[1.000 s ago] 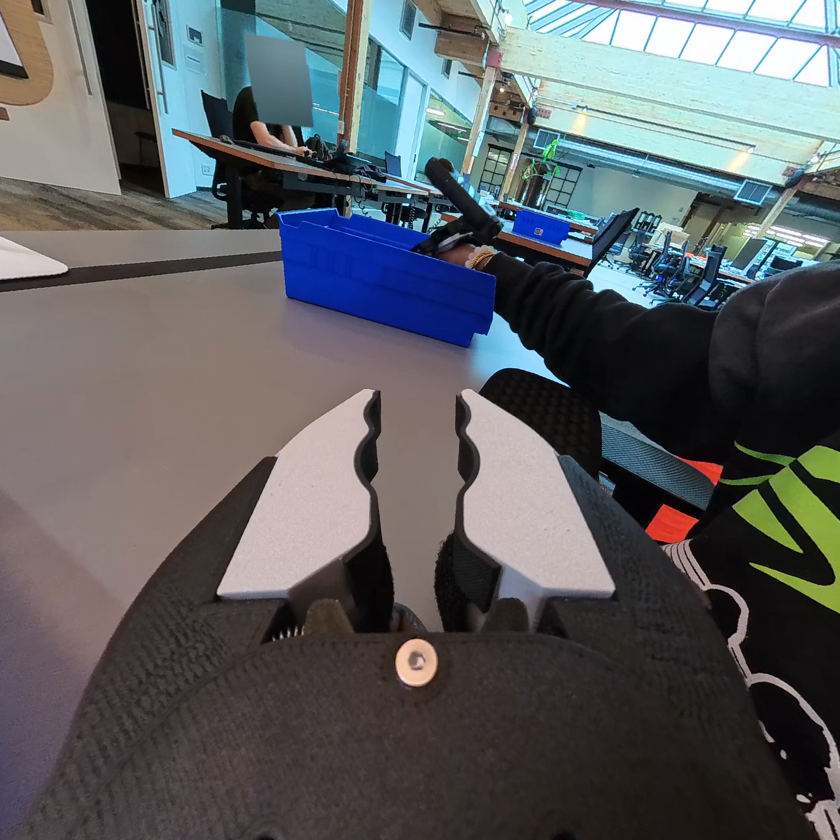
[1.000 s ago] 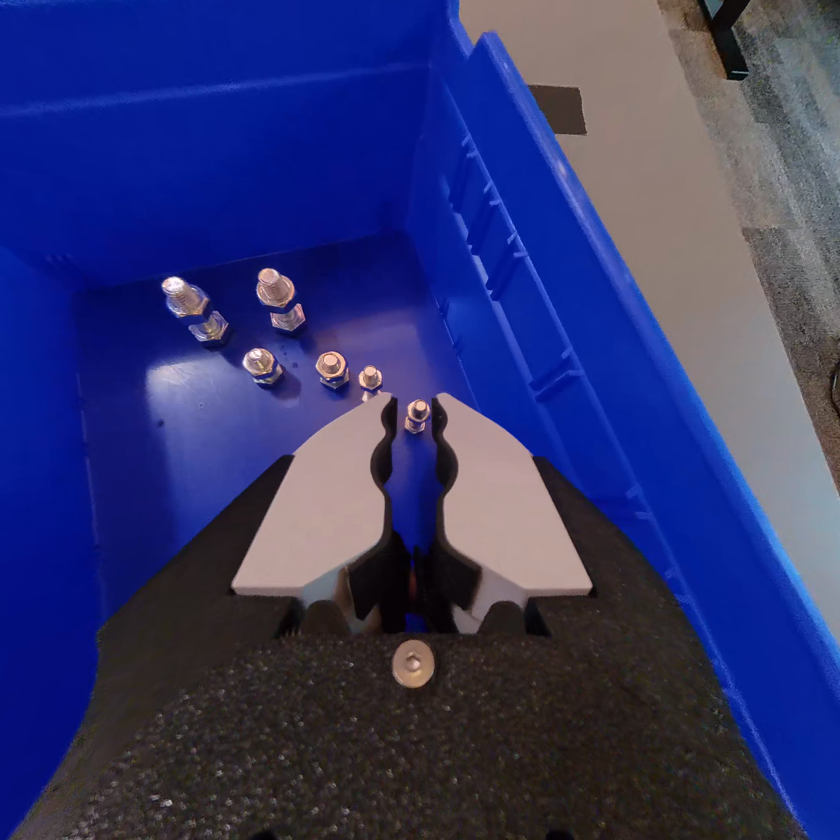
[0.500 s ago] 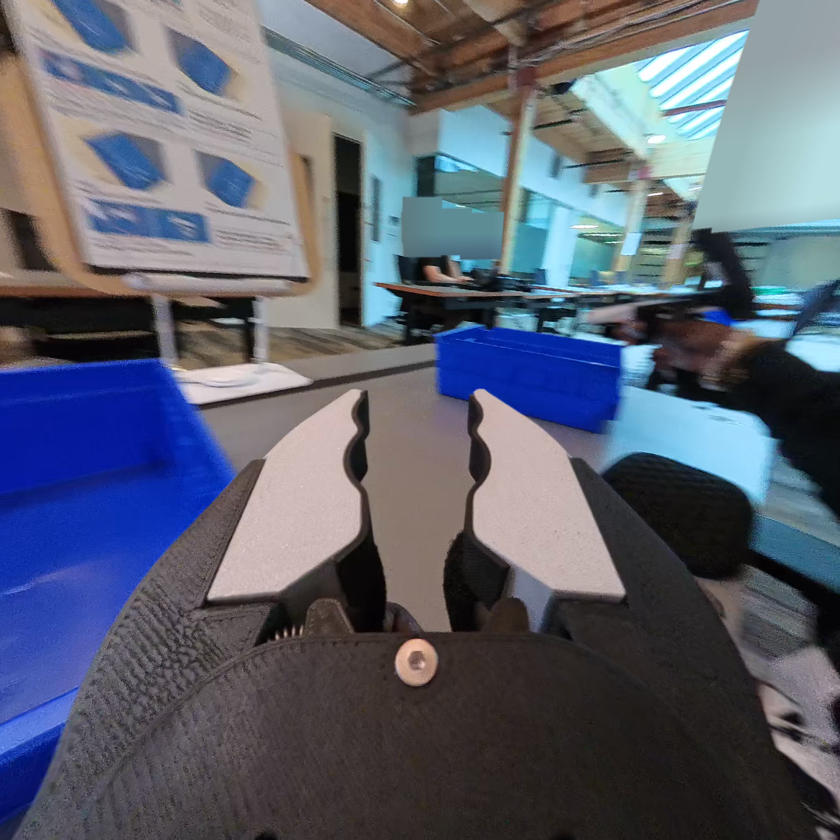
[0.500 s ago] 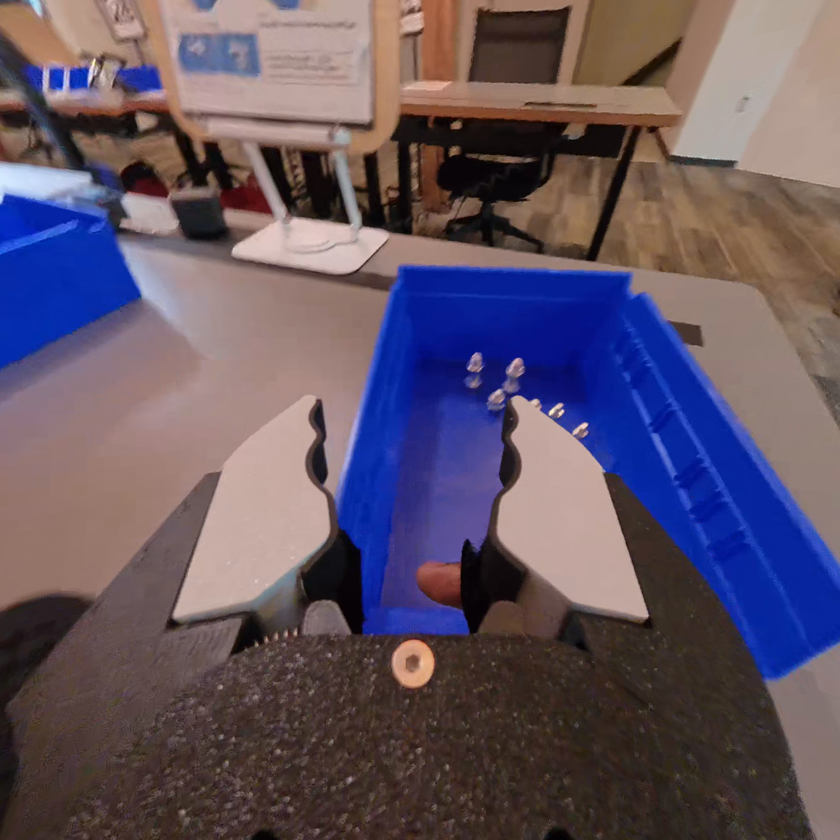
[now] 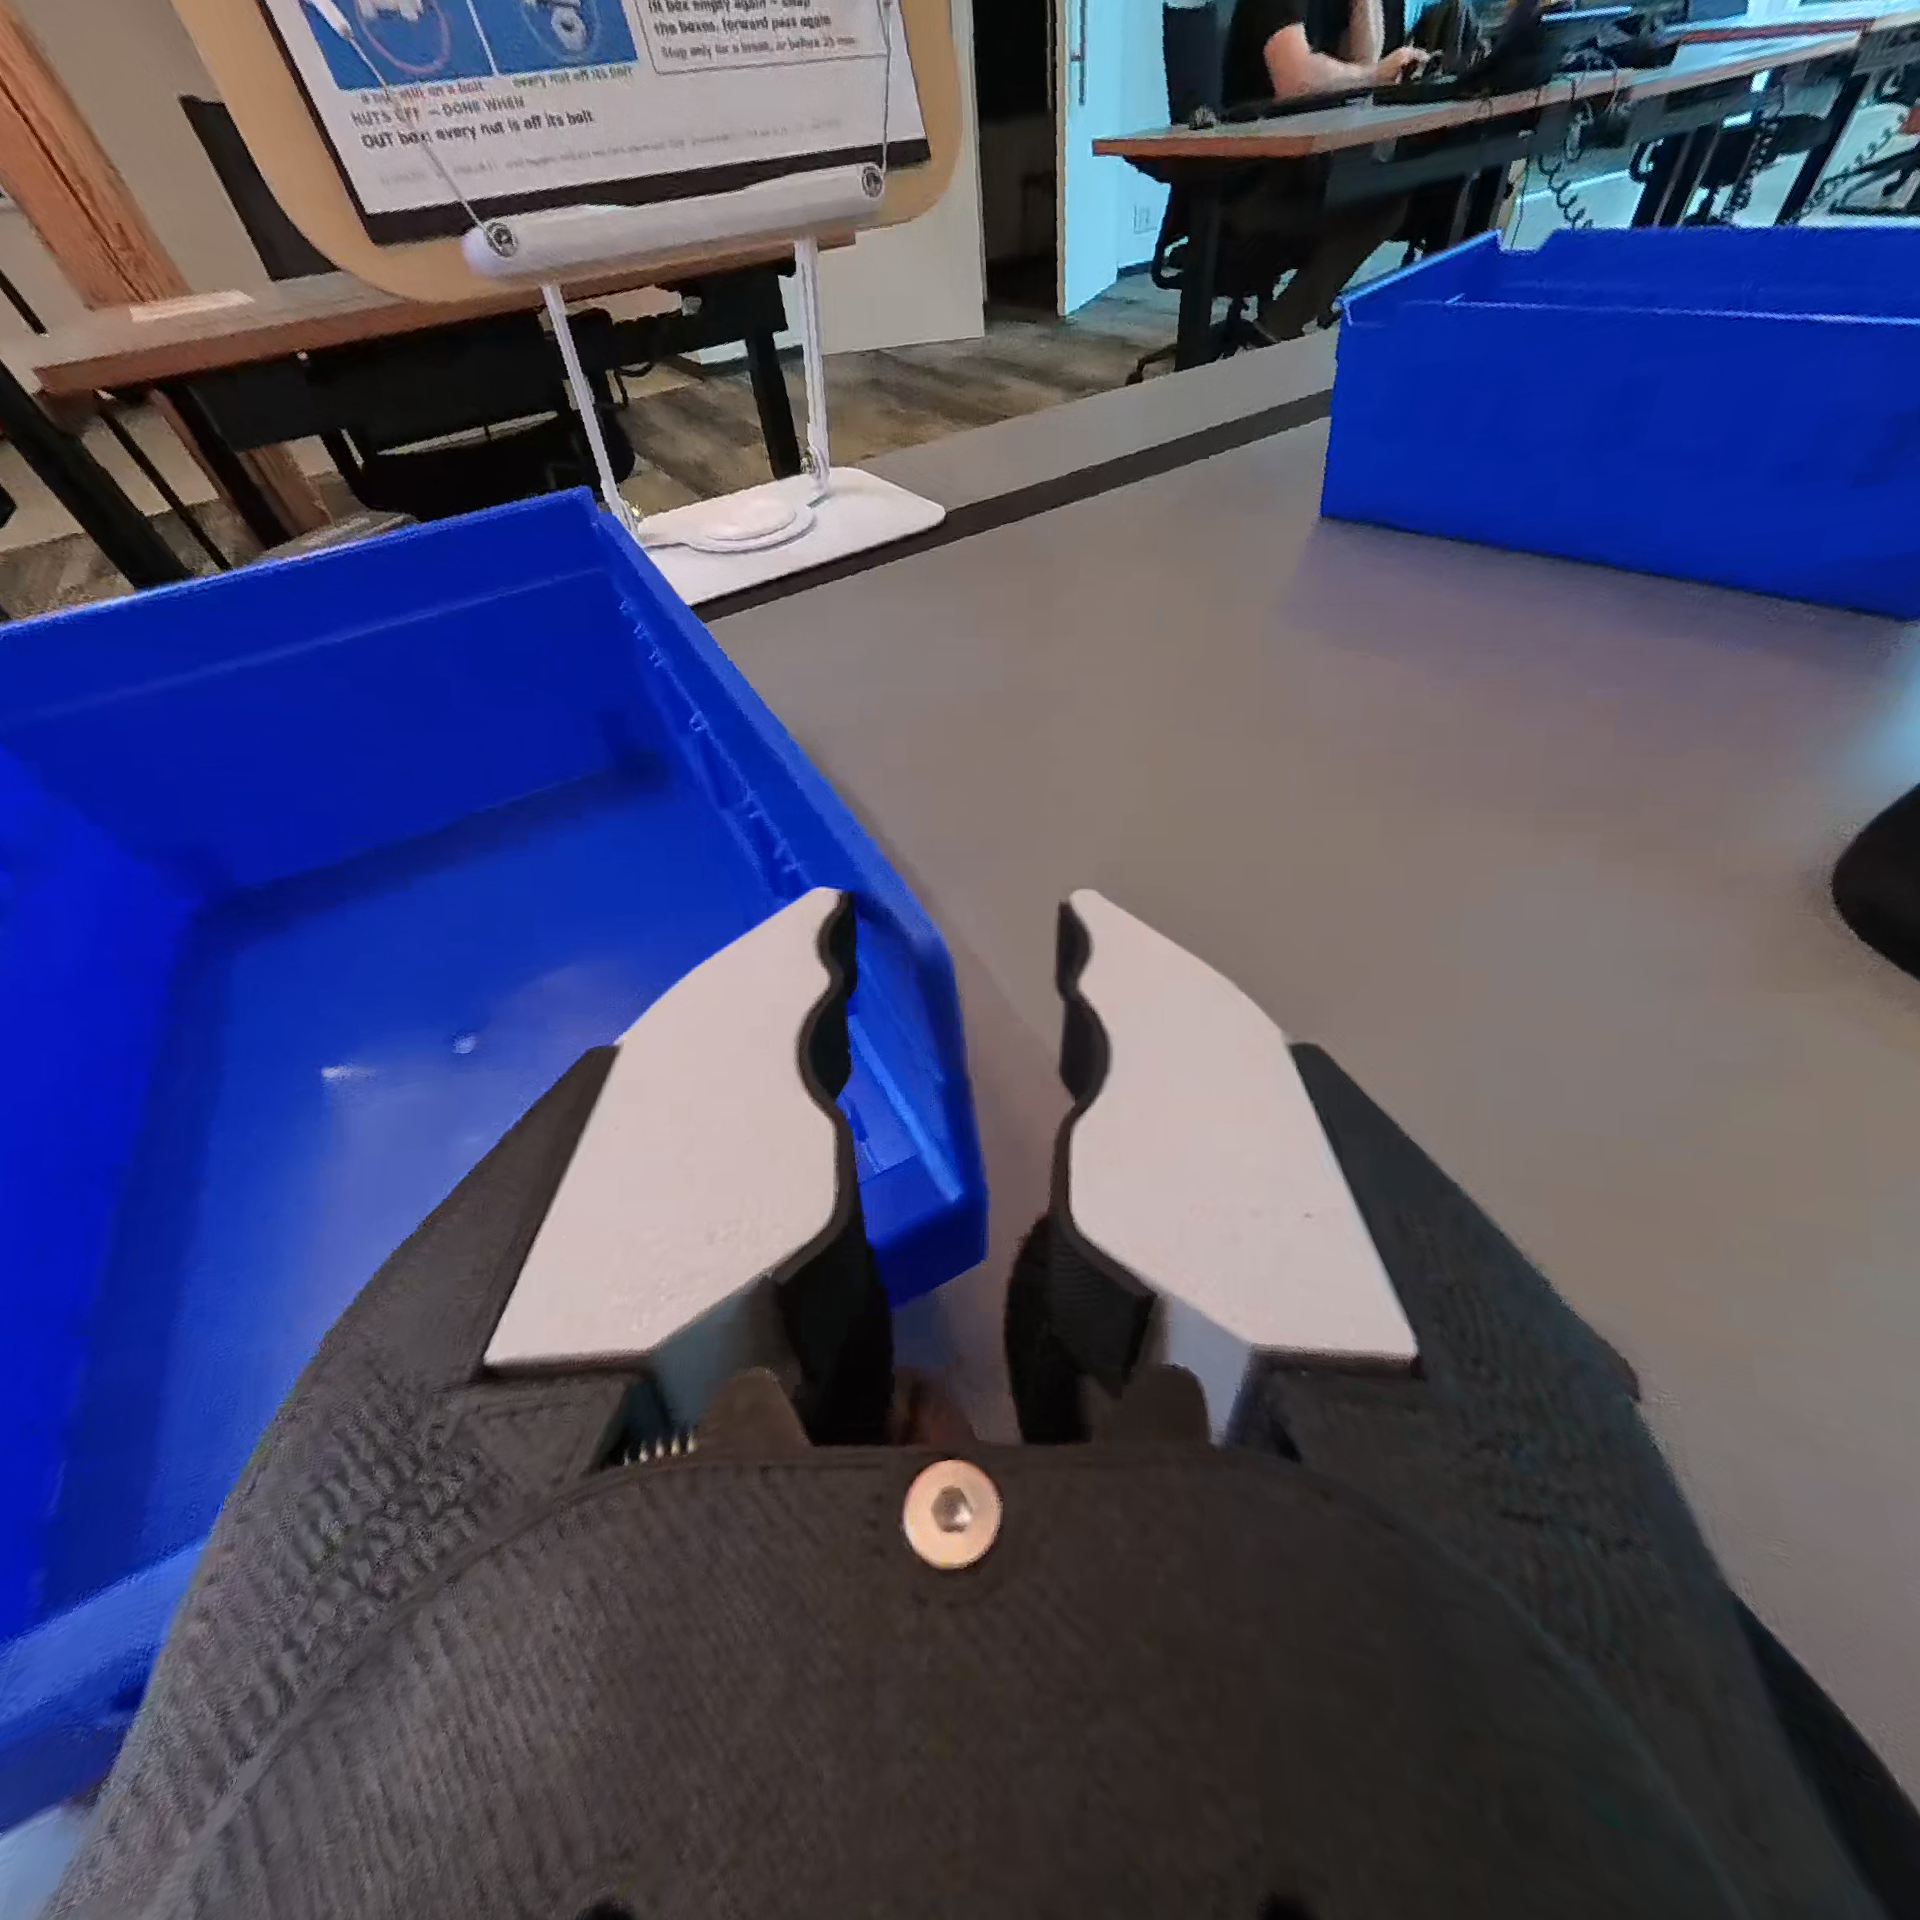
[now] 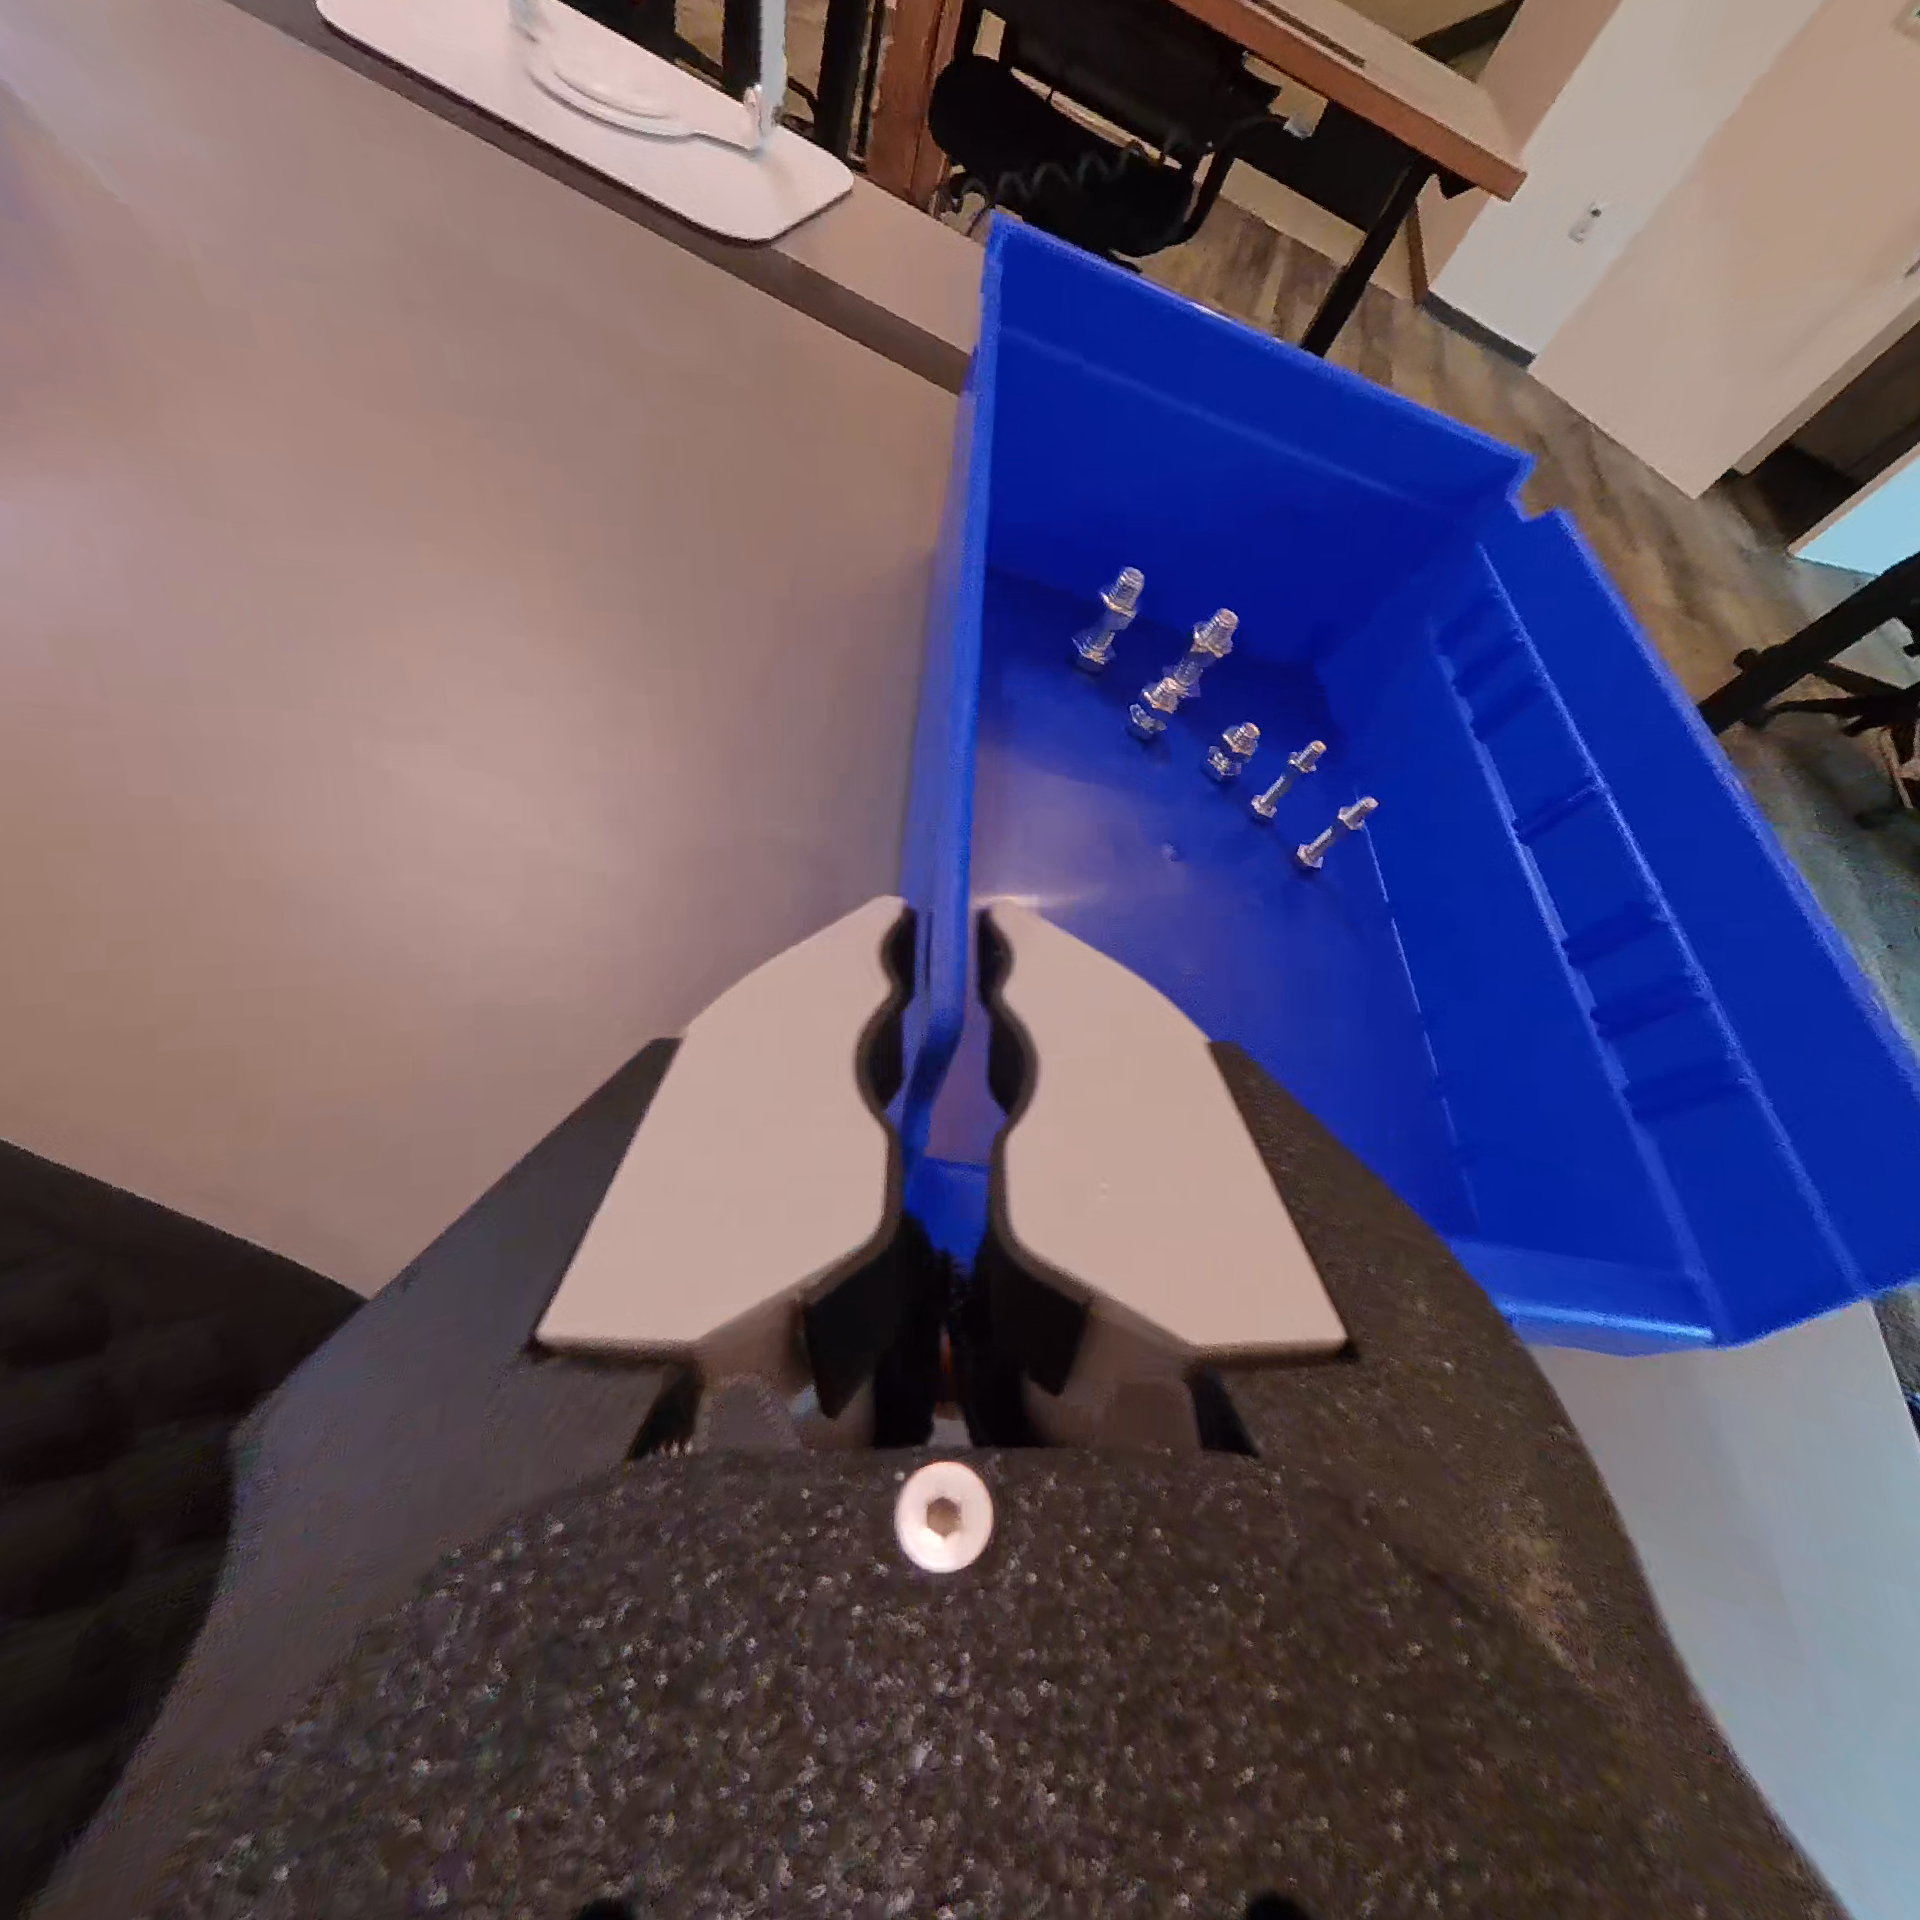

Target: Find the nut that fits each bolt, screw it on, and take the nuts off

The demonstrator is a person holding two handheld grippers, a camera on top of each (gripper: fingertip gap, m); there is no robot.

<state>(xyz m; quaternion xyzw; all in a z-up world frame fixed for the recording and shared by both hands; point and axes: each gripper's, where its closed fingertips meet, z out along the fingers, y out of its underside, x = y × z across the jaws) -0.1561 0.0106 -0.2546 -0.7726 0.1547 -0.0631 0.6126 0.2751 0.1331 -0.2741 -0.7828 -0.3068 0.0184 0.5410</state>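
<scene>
Blue plastic fills the left wrist view: an empty-looking bin (image 5: 343, 935) sits at left on the grey table (image 5: 1351, 831), while the left gripper (image 5: 956, 914) hovers with its jaws apart over the bin's right wall. A second blue bin (image 5: 1621, 416) stands far right, a white-based sign stand (image 5: 727, 416) behind. In the right wrist view, the right gripper (image 6: 940, 914) is clamped on the left wall of a blue bin (image 6: 1558, 1039); six bolts with nuts (image 6: 1216, 707) stand at its far end, well apart from the fingers.
</scene>
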